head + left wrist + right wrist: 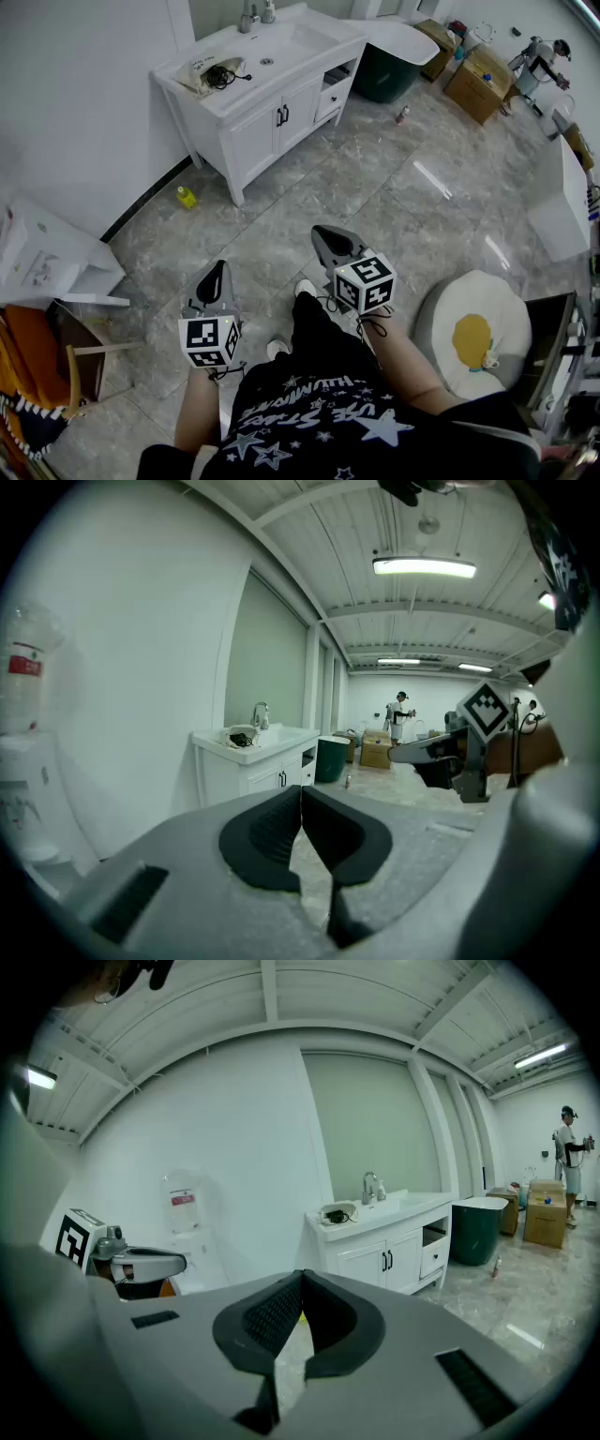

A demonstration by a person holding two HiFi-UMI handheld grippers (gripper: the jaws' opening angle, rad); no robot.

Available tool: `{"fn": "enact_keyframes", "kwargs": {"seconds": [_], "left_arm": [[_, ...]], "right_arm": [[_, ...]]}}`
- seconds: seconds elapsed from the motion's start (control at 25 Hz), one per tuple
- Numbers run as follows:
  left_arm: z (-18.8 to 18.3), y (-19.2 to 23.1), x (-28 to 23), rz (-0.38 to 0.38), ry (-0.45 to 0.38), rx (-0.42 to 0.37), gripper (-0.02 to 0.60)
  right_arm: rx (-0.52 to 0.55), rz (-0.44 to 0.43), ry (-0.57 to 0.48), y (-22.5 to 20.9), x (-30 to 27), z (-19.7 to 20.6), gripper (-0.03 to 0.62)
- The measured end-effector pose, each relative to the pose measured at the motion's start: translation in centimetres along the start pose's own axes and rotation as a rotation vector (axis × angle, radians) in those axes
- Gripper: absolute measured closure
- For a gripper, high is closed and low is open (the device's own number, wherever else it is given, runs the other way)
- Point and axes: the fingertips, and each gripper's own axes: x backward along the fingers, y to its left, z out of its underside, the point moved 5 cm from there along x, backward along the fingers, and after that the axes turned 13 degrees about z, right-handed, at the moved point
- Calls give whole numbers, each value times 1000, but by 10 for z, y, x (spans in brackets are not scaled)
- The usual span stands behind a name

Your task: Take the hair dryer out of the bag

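A whitish bag [214, 72] with a black hair dryer and cord showing in it lies on the left end of the white vanity top [281, 56], beside the sink. It also shows far ahead in the left gripper view as the bag [242, 735] and in the right gripper view as the bag [337, 1213]. My left gripper [218, 269] and right gripper [325, 234] are held over the floor, well short of the vanity. Both point toward it. The left gripper [301, 789] is shut with nothing in it. The right gripper [302, 1277] is likewise shut and empty.
A yellow bottle [187, 197] stands on the grey tile floor by the vanity's left leg. A green bin [384, 70] and cardboard boxes [480, 82] lie beyond it. An egg-shaped cushion [478, 333] is at right, a wooden chair [80, 361] at left. A person [400, 714] stands far off.
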Motion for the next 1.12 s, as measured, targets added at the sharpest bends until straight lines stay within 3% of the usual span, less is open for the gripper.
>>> {"fn": "enact_keyframes", "kwargs": {"seconds": [0.52,0.76,0.8,0.88,0.92,1.0,1.12], "left_arm": [[34,3,53,-23,31,88,560],[20,13,43,-72,-35,57,557],[17,14,36,-73,-44,51,525],[15,17,21,-62,-47,53,325],[14,19,12,-61,-44,55,296],[16,24,-5,-76,-34,55,256],[21,42,-36,-113,-6,75,216]], "right_arm": [[0,19,46,26,25,15,592],[-33,-5,11,21,16,4,592],[-57,-13,-2,17,13,1,592],[-88,-26,-20,9,5,-5,591],[-95,-37,-24,4,-1,-6,575],[-115,-62,-23,-8,-19,-7,411],[-151,-62,-23,-34,-60,-9,323]]}}
